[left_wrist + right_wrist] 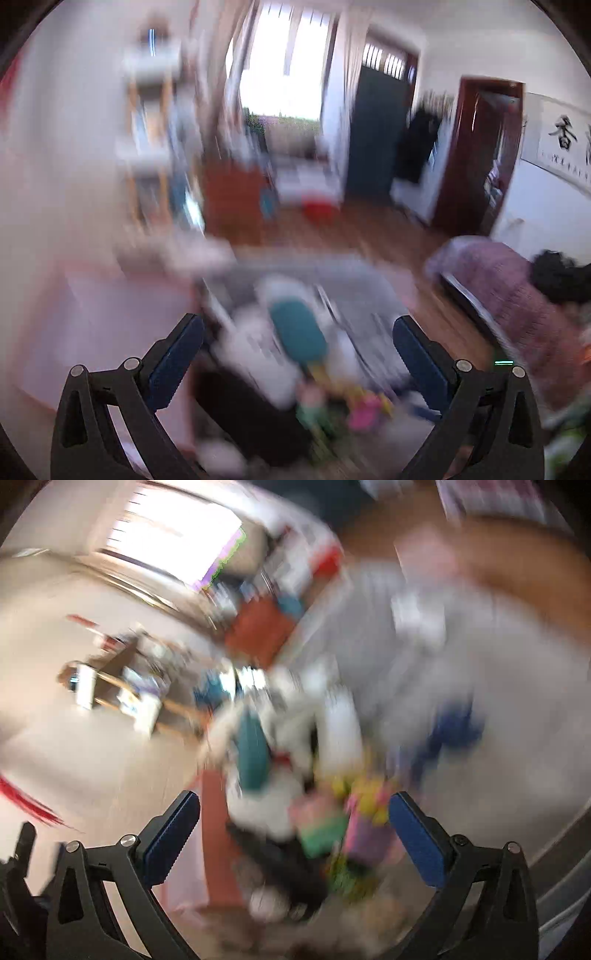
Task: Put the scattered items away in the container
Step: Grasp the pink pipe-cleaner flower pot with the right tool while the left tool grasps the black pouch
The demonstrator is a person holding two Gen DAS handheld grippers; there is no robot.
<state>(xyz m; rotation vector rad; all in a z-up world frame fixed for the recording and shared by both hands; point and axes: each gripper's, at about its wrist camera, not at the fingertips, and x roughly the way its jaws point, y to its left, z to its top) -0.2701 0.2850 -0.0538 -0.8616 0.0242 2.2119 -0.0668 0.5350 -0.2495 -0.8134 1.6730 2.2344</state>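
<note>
Both views are heavily motion-blurred. My left gripper (297, 328) is open and empty, held above a dark container (251, 410) with colourful items: a teal oblong thing (299, 332), a green piece (312, 408) and a pink piece (365, 410). My right gripper (293, 805) is also open and empty, above the same heap: the teal thing (253, 757), a green piece (323, 836), a pink-purple piece (369, 838), yellow bits (369, 790). A blue item (450, 731) lies apart on the grey surface (498, 775).
A grey mat or table top (354, 288) lies under the heap. A purple-covered sofa (509, 291) stands at the right, a wooden shelf (151, 140) at the left, a red-brown cabinet (231, 199) and a window (284, 66) behind.
</note>
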